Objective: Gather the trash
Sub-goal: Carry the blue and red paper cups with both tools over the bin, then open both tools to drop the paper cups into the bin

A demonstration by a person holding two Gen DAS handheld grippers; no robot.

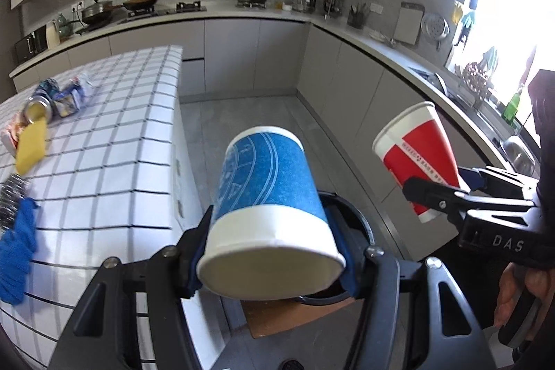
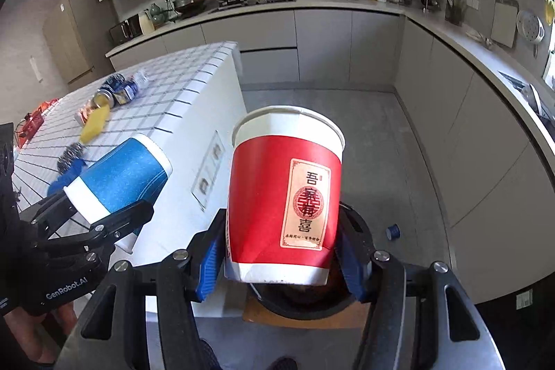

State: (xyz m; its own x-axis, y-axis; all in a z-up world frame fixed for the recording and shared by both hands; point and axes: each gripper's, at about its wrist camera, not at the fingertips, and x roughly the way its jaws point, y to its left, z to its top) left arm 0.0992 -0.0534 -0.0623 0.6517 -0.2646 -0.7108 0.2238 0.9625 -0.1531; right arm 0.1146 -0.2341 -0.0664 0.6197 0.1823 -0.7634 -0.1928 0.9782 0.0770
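Risk: my left hand-held gripper [image 1: 270,252] clamps the blue cup [image 1: 267,196], my right hand-held gripper [image 2: 284,262] the red cup [image 2: 284,196]; released off-centre, either could miss the bin [image 2: 357,231]; thin paper may also crumple and slip.

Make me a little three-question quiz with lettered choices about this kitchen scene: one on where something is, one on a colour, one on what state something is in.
1. Where is the black bin?
A. On the tiled counter
B. On the floor below the two cups
C. In the sink

2. What colour is the cup in the right hand-held gripper?
A. Red and white
B. Green
C. Black

3. What state is the left hand-held gripper in?
A. Open and empty
B. Shut on the blue cup
C. Shut on a yellow sponge

Answers:
1 B, its dark rim shows under both cups, on the floor beside the tiled counter.
2 A, a red wrap with white rim and base.
3 B, its blue pads press both sides of the blue cup.
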